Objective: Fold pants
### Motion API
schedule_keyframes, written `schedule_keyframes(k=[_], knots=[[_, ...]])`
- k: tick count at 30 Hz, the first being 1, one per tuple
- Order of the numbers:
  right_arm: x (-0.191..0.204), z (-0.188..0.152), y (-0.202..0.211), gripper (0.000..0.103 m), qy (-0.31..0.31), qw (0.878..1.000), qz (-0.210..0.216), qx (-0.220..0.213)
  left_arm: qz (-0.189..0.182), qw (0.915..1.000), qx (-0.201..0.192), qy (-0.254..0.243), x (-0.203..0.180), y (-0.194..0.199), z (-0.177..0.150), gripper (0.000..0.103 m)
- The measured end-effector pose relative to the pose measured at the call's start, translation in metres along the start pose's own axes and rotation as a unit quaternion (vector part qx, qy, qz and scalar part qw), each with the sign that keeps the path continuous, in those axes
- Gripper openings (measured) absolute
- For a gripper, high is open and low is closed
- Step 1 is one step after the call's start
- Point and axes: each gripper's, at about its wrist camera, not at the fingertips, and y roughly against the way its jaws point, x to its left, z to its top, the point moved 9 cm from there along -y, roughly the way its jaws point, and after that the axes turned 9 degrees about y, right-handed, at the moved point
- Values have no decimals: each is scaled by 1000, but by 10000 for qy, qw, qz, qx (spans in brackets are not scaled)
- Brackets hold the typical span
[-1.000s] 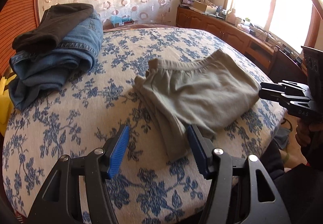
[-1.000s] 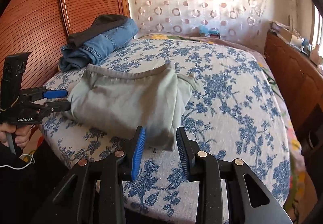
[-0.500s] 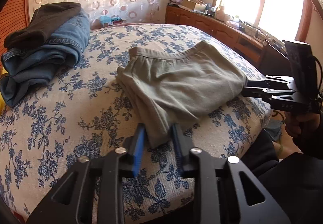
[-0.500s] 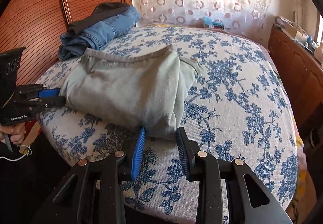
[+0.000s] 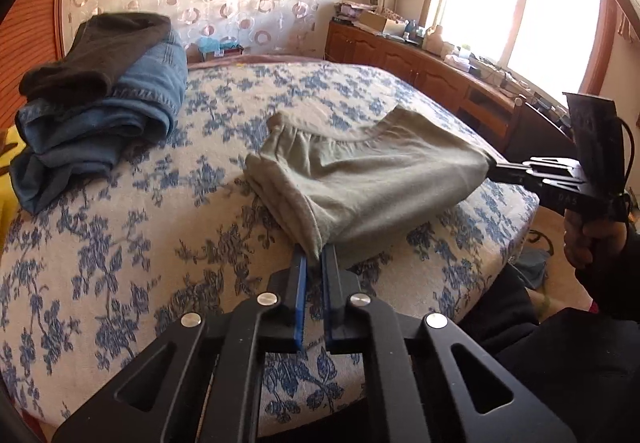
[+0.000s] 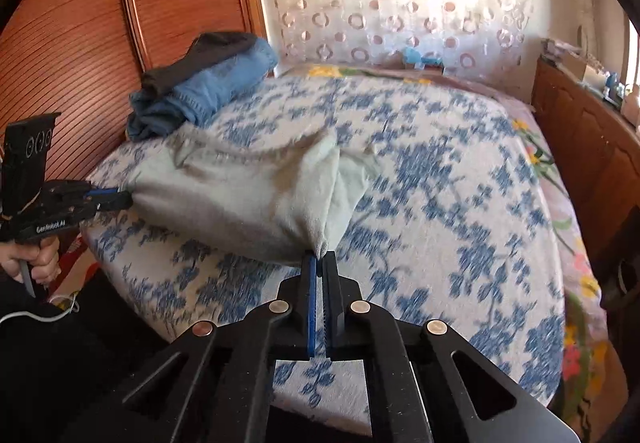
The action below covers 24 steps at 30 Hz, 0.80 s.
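1. Left wrist view: your left gripper (image 5: 315, 263) has its blue-padded fingers (image 5: 299, 283) pinched narrow on one near corner of the folded sage-green cotton pants (image 5: 372, 179).
2. Same view: the pants lie near the foot edge of the bed with the white, blue-flowered bedspread (image 5: 140, 243), elastic waistband toward the far side; the gripped corner is drawn to a point off the cover.
3. Same view: your right gripper (image 5: 496, 169) clamps the other near corner at the bed's right edge, with your right hand (image 5: 592, 235) on its handle.
4. Right wrist view: your right gripper (image 6: 319, 257) shows both fingers (image 6: 310, 279) closed tight on a peaked corner of the pants (image 6: 240, 195); the frame is motion-blurred.
5. Same view: your left gripper (image 6: 120, 199) holds the opposite corner, and the cloth between the two grips hangs taut.
6. Left wrist view: a folded pile of blue denim jeans (image 5: 120, 115) sits at the far left of the bed, well apart from the pants, with a dark brown folded garment (image 5: 100, 55) on top.
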Motion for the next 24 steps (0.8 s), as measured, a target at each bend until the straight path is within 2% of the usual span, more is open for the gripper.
schedule_keyframes(k=[4, 5, 7, 10, 12, 14, 16, 18, 21, 22, 24], knots=[[3, -11, -5, 2, -68, 9998, 13, 170, -85, 9999, 98, 94, -2, -1, -6, 9], [3, -12, -4, 2, -116, 9998, 52, 153, -51, 9999, 89, 92, -2, 0, -5, 14], [-1, -9, -3, 5, -181, 9998, 41, 90, 133, 9999, 17, 62, 0, 3, 0, 24], [-8, -3, 5, 6, -244, 9996, -109, -48, 276, 9995, -132, 82, 6, 7, 9, 50], [-12, 3, 11, 11, -298, 9993, -182, -166, 343, 9990, -254, 120, 9, 11, 15, 67], [-16, 7, 17, 29, -337, 9988, -246, -269, 398, 9986, -327, 142, 12, 12, 21, 79], [-20, 10, 17, 39, -363, 9983, -323, -326, 479, 9981, -363, 128, 14, 11, 25, 80], [-22, 14, 16, 44, -374, 9980, -376, -351, 563, 9977, -358, 136, 17, 8, 30, 81], [-23, 21, 12, 64, -368, 9977, -432, -377, 539, 9978, -363, 135, 17, 5, 36, 81], [-23, 24, 11, 75, -356, 9977, -431, -386, 565, 9976, -376, 138, 17, 4, 37, 81], [-21, 29, 6, 78, -318, 9978, -412, -410, 646, 9968, -447, 148, 18, 2, 41, 81]])
